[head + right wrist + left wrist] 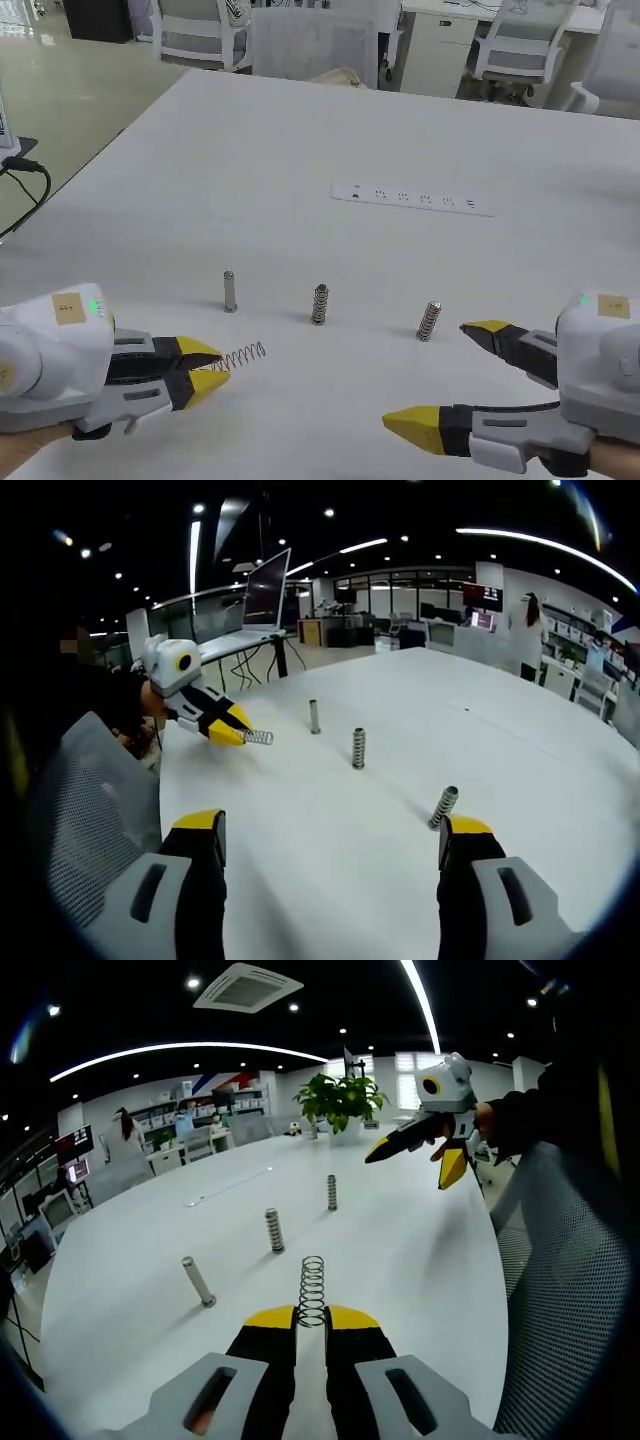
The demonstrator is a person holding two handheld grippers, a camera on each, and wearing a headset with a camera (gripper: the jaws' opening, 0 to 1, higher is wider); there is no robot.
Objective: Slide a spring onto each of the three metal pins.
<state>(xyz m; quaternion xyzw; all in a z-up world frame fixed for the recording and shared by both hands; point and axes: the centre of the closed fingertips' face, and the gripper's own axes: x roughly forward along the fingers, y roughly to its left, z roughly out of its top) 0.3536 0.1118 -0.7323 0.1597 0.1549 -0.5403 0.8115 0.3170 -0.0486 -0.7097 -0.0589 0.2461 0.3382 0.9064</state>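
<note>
On the white tabletop [300, 130] three short steel pins stand in a row. We see the middle pin [319, 304] and the right-hand pin [429, 321] each wearing a coiled wire spring. The right-hand one leans, and we cannot tell whether its coil is fully seated. The bare left-hand pin [229, 291] stands upright and uncovered.

The left gripper [218, 366], with yellow-tipped black jaws, is clamped on one end of the third thin steel coil spring [243, 355]. The spring sticks out ahead of the jaws, near the bare pin but apart from it. The right gripper [425, 373] hovers with its jaws wide apart, holding nothing, near the right-hand pin.

We judge the step in hand to be fitting this last spring. Procedure:
1. Bring the free end of the coil over the pin top.
2. Turn the gripper until the coil axis lines up with the pin.
3. Lower straight down.
4. Release only once coils surround the shaft.

Keep the grip light, since a thin coil would likely bend or flick away if squeezed. Avoid side load, which could tip the pin.
</note>
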